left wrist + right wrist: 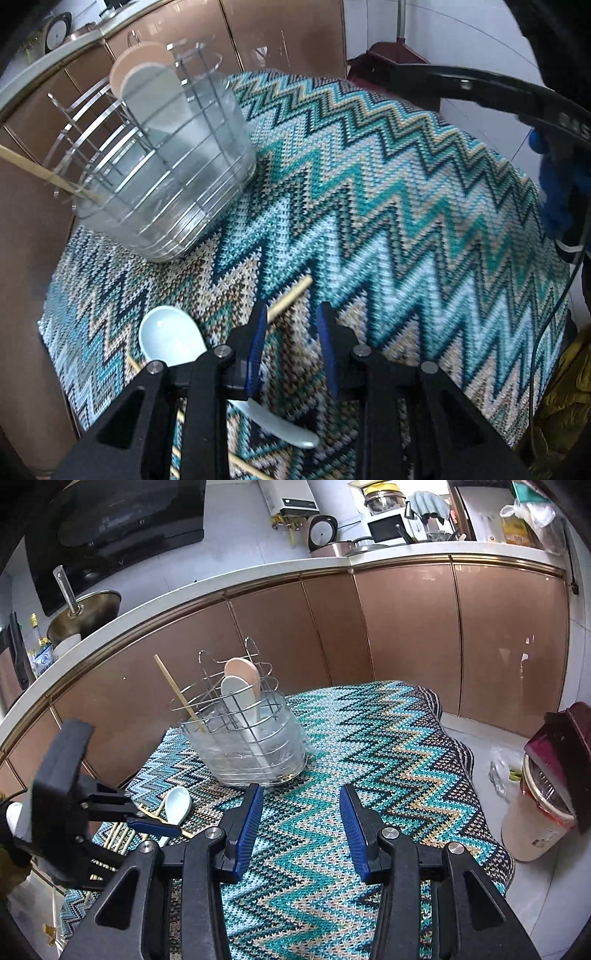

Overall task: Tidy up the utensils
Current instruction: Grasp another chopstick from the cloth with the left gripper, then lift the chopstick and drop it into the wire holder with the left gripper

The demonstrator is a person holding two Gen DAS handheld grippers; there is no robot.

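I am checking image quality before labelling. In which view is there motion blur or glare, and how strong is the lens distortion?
Left wrist view: the clear plastic holder in a wire rack is smeared by motion blur; the teal zigzag knitted cloth bulges from fisheye distortion. Right wrist view: sharper; the glossy brown cabinet doors show soft glare and curve strongly.

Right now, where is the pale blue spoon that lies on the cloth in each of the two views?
Left wrist view: the pale blue spoon lies at lower left, its handle passing under the left gripper.
Right wrist view: the same spoon lies at left of centre, beside the left gripper.
Shared landmark: the wire utensil holder stands on the zigzag cloth beyond the spoon.
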